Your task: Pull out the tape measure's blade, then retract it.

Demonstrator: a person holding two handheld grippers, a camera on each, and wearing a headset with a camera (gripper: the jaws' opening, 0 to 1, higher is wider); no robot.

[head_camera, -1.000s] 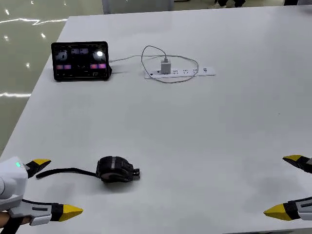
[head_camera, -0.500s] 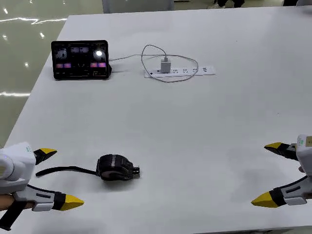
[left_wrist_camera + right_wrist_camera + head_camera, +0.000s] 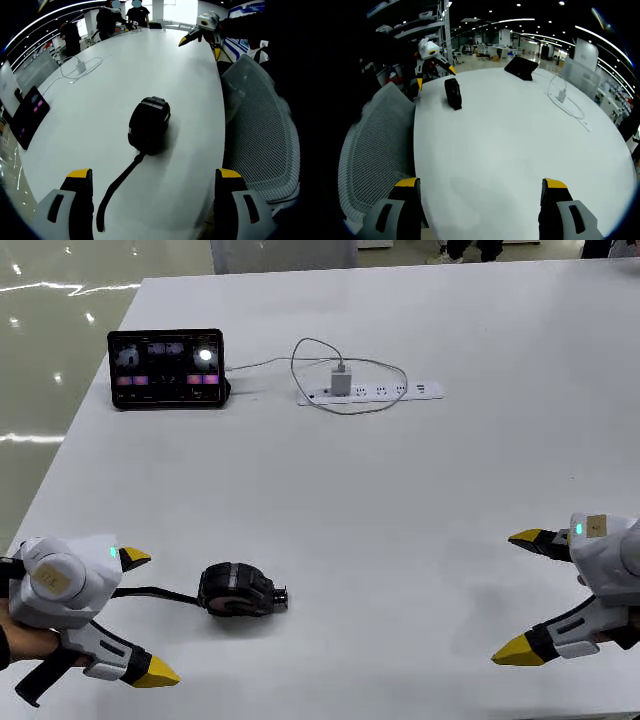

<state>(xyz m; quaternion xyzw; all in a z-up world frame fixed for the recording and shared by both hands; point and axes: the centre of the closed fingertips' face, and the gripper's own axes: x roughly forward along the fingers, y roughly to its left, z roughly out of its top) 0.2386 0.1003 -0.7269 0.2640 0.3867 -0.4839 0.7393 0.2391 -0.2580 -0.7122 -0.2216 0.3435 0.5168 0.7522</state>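
Note:
A black tape measure [image 3: 240,590] lies on the white table [image 3: 400,500] near its front left, blade retracted, its black wrist strap [image 3: 155,592] trailing to the left. My left gripper [image 3: 148,617] is open just left of it, the strap running between the jaws. In the left gripper view the tape measure [image 3: 149,124] lies a short way ahead of the open left gripper [image 3: 154,175]. My right gripper [image 3: 515,593] is open over bare table at the front right, far from the tape. The right gripper view shows the tape measure [image 3: 453,93] far off, with the left gripper [image 3: 432,62] behind it.
A lit tablet [image 3: 165,368] stands at the back left. A white power strip [image 3: 370,390] with a charger and looped cable lies behind the middle. A mesh chair [image 3: 260,125] sits at the table's near edge. People stand at the far end of the room.
Both grippers have come forward and inward over the table, the left one closer to the tape measure's strap. The tape measure has not moved.

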